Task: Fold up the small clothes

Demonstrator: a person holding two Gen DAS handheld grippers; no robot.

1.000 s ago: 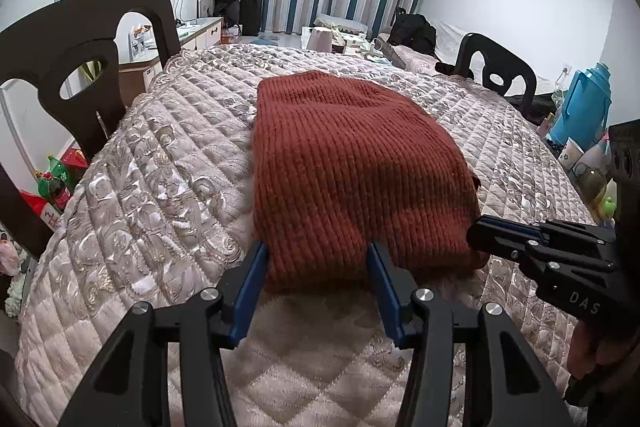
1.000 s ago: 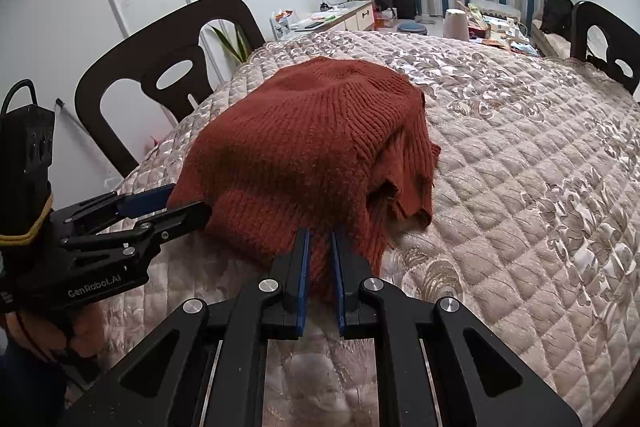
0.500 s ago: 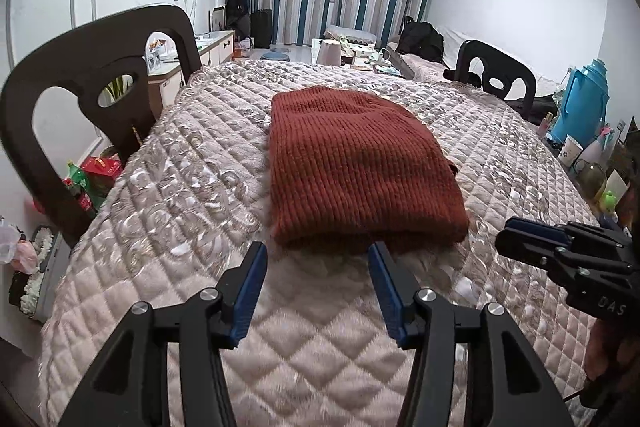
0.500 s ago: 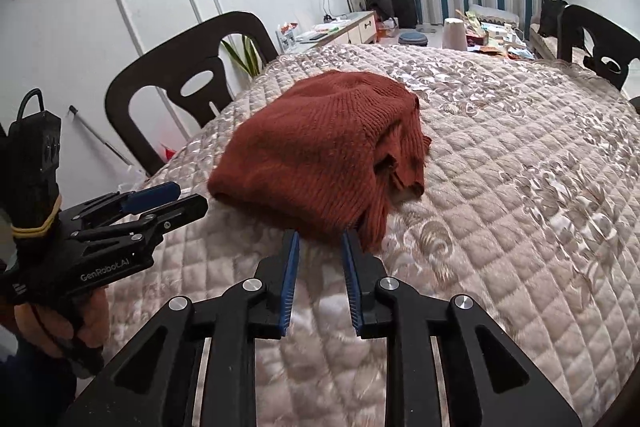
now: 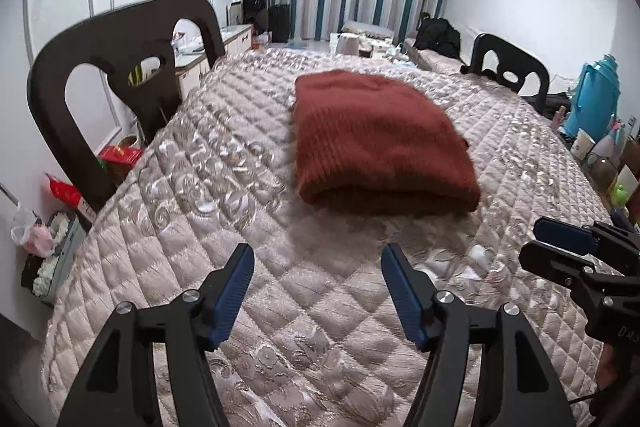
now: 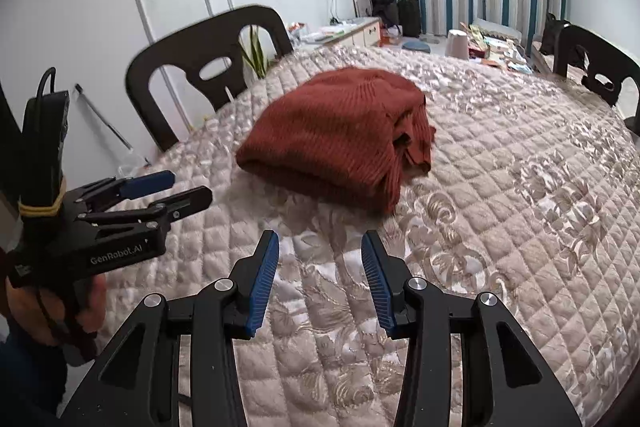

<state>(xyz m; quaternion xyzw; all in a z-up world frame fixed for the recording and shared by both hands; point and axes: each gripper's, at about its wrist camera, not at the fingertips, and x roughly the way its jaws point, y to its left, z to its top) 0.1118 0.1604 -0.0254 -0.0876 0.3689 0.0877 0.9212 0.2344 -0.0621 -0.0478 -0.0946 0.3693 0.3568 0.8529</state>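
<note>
While my left tongs (image 5: 316, 291) and right tongs (image 6: 320, 277) are opening with nothing between them, the folded red sweater (image 5: 376, 147) lies ahead on the quilted surface (image 5: 320, 307), apart from both.

"GenRobot.AI" in white letters on the black body of the left gripper (image 6: 182, 193), seen in the right wrist view. "DAS" in small white letters on the black body of the right gripper (image 5: 560, 247), at the right edge of the left wrist view; possibly cut off by the frame edge, so maybe only part of a longer word. Other print in the room, such as on the red packages on the floor (image 5: 120, 155), too small and blurred to read.
</note>
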